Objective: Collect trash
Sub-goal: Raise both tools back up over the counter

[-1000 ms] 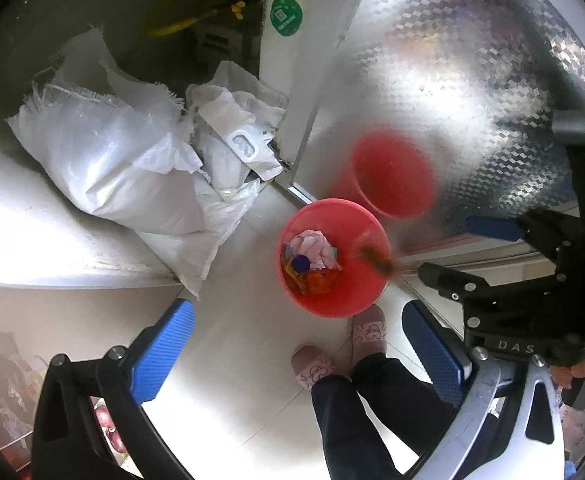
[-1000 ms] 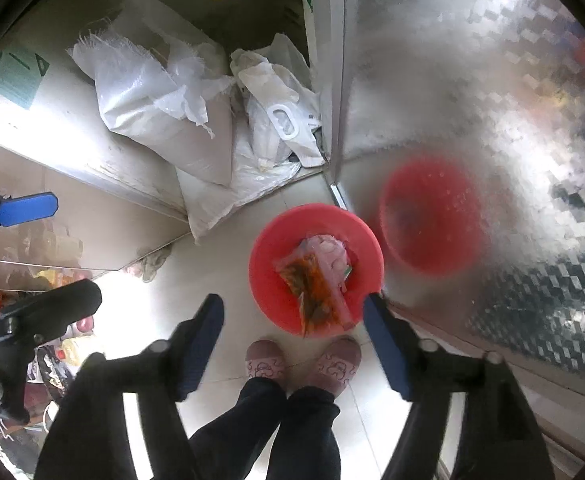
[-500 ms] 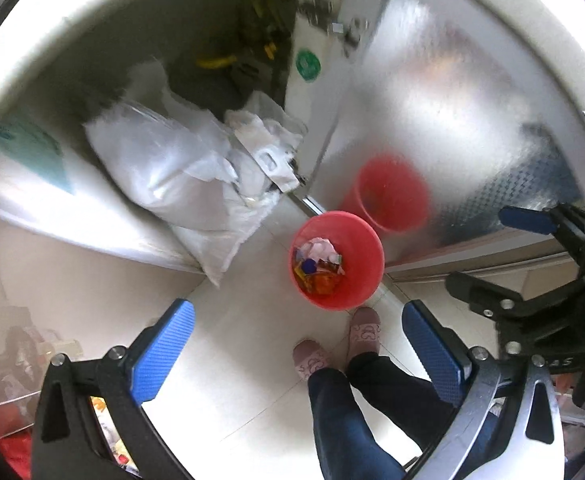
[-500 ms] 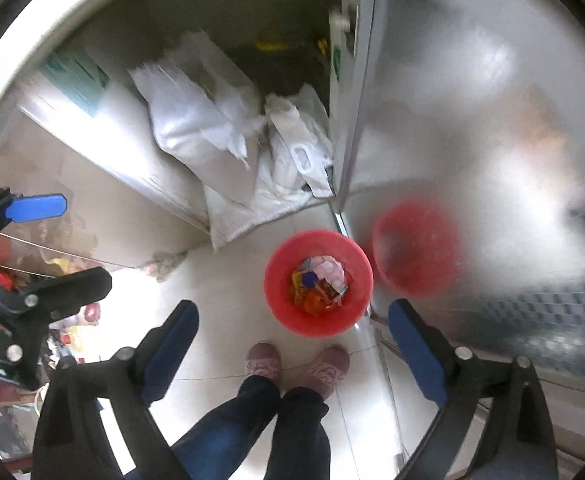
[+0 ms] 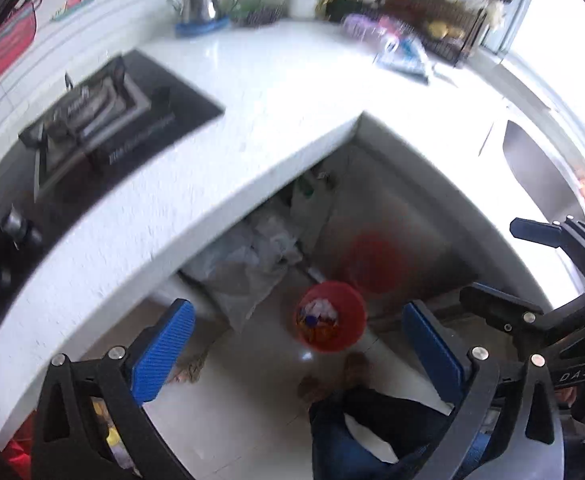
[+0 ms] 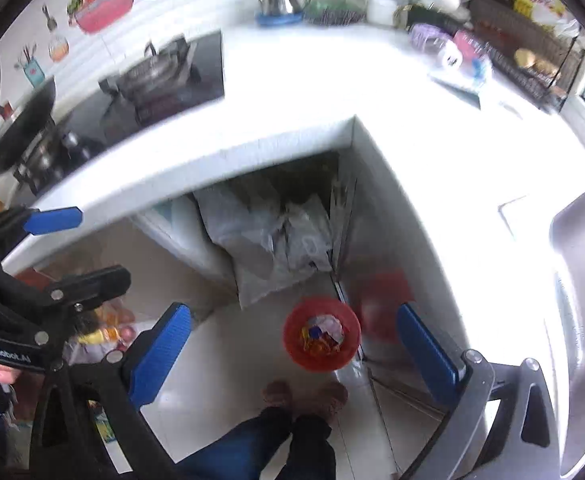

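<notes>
Nearest the cameras, the left gripper (image 5: 298, 344) and the right gripper (image 6: 294, 350) both hang spread wide with nothing between the blue pads; the right one's jaws have just been opening, and they are empty. Below them, by the person's slippers (image 6: 304, 394), the red bin (image 6: 321, 333) stands on the floor tiles holding the wrappers (image 6: 322, 336). Farther off, the white counter (image 5: 276, 92) carries loose packets (image 5: 402, 52) beside the dish rack (image 5: 440, 20), probably the next trash. To do this well, the person should level the grippers, pick one packet, and approach slowly. A second ago the bin filled the view and a wrapper was dropping in; now both cameras look from above the counter.
</notes>
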A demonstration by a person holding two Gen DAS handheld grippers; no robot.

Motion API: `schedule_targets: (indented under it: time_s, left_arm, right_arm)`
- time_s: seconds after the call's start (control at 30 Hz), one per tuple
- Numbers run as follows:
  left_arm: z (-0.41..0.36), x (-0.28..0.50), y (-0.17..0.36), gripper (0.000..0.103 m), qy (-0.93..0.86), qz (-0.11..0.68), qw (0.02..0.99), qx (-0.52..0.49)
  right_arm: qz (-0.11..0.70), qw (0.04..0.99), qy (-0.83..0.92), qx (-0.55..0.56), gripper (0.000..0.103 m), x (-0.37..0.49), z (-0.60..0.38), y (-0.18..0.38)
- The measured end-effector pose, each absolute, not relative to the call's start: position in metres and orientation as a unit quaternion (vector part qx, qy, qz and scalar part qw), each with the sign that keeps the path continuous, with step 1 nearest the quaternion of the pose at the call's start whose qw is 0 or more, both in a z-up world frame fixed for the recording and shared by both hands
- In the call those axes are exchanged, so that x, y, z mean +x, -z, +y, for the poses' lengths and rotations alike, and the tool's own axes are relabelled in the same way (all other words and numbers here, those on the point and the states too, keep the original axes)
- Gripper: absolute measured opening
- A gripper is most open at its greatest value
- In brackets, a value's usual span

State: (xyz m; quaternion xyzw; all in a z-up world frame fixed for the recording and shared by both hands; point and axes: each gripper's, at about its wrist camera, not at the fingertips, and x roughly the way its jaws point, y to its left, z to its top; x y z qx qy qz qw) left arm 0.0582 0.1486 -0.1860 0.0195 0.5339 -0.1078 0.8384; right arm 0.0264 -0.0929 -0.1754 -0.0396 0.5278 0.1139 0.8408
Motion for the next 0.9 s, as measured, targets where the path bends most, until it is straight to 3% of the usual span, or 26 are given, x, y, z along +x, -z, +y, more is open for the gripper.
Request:
schedule_targets:
  time_s: [0.3, 0.9]
  left_arm:
    - [0.117, 0.082, 0.126, 0.103, 0.141, 0.496, 0.856, 0.048]
    - [0.01, 0.208, 0.115, 0.103, 0.187, 0.494, 0.845, 0.082]
  right_arm:
    - [0.487, 0.87, -0.077, -0.032, 0.103, 0.031, -0.115, 0.115]
    - [0.47, 0.882, -0.018, -0.009, 0.103, 0.11, -0.212, 0.077]
